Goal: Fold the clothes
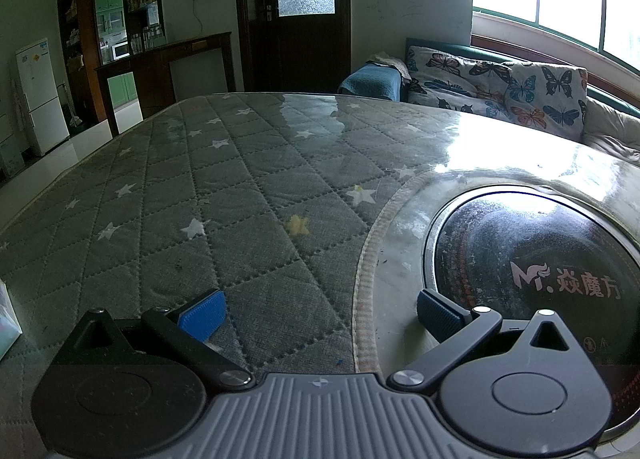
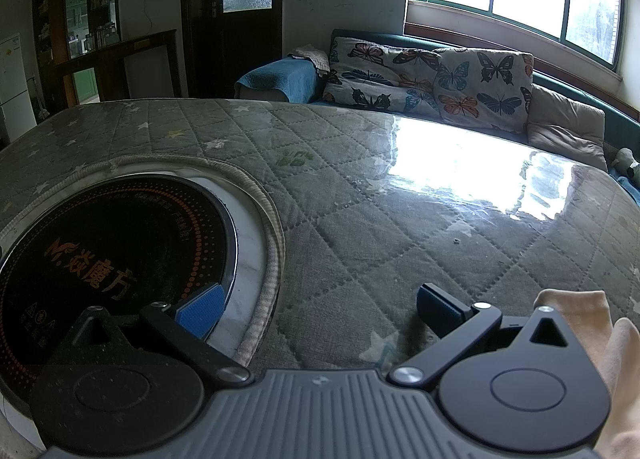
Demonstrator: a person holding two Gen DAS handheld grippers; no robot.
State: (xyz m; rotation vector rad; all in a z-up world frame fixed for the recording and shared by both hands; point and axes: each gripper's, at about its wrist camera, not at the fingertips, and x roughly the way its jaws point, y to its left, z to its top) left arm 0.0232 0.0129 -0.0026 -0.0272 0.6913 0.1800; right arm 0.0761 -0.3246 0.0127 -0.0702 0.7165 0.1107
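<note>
While only the right wrist view catches the clothes, it's just a bit of pale beige cloth [image 2: 580,313] at the bottom right, right beside the right gripper [image 2: 318,309] and mostly cut off by it. The left view shows none. Both the left gripper [image 1: 320,311] and the right one have jaws spread wide, holding nothing. Each hangs over the quilted worktop [image 1: 224,195] by the round black cooktop [image 2: 112,243].

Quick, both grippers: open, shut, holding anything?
Left gripper: open, holding nothing, over the quilted table cover.
Right gripper: open, holding nothing; beige cloth lies beside it, not between the fingers.
</note>
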